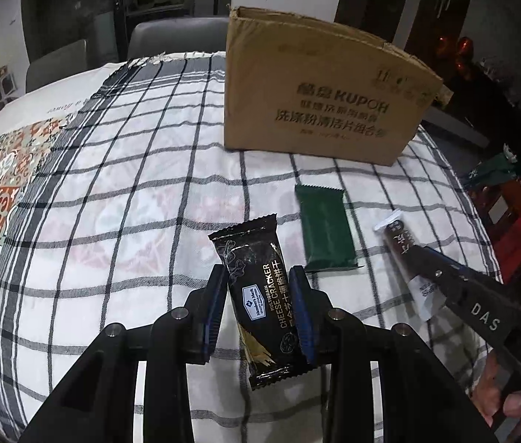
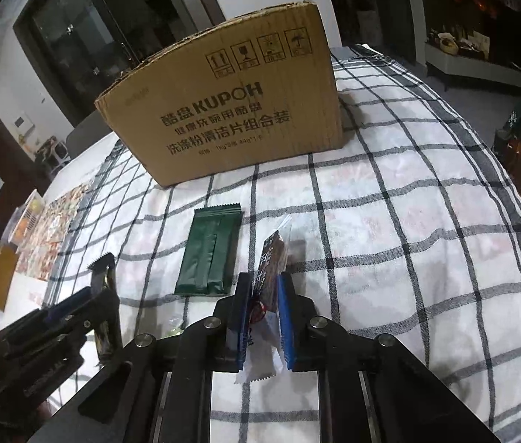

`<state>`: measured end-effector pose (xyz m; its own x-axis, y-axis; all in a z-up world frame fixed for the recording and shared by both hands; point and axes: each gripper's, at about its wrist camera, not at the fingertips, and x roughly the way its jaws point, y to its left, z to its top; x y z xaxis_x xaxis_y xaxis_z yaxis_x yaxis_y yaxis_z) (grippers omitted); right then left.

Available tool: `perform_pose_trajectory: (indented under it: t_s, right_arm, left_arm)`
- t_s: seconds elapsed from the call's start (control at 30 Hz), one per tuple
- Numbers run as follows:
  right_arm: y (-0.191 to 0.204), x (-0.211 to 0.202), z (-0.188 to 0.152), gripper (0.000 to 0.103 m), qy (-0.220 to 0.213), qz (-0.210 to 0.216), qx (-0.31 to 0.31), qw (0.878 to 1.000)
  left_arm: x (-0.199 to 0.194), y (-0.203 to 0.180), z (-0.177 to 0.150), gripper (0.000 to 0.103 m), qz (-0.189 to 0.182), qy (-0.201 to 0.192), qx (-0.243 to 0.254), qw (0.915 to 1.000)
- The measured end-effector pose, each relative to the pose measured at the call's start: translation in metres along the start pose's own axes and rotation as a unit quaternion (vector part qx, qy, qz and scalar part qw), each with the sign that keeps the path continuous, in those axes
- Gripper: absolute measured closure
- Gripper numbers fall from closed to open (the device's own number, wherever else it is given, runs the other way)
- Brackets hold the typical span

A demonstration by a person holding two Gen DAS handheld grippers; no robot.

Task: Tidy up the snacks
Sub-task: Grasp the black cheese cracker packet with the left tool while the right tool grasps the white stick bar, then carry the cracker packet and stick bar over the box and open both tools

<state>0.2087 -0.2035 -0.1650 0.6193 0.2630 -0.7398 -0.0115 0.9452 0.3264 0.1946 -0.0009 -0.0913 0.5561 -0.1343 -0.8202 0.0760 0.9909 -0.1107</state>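
Gripped: cracker pack [image 1: 260, 306] in left gripper [image 1: 260, 288], brown bar [image 2: 269, 269] pinched in right gripper [image 2: 264, 291], both clear of cloth [image 2: 389, 221]; green pack [image 2: 210, 254] left lying near, box [image 2: 238, 110] far, nothing boxed yet.

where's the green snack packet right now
The green packet lies flat on the checked cloth, in front of the cardboard box, between the two held snacks.

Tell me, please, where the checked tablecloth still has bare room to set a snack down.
The widest bare stretch of the checked tablecloth lies left of the brown cardboard box and the flat green packet, up to the patterned mat. Another lies right of the box in the right wrist view. It is crowded near the green packet, where both held snacks hover.
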Motion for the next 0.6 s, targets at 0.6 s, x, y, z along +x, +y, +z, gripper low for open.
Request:
perform_pose_trajectory:
  t_s: [0.6]
  right_arm:
    - [0.022,-0.055,0.027,0.088,-0.084,0.035,-0.023,0.996]
  left_arm:
    - [-0.038,-0.015,0.028,0.069,-0.023,-0.056,0.026,0.9979]
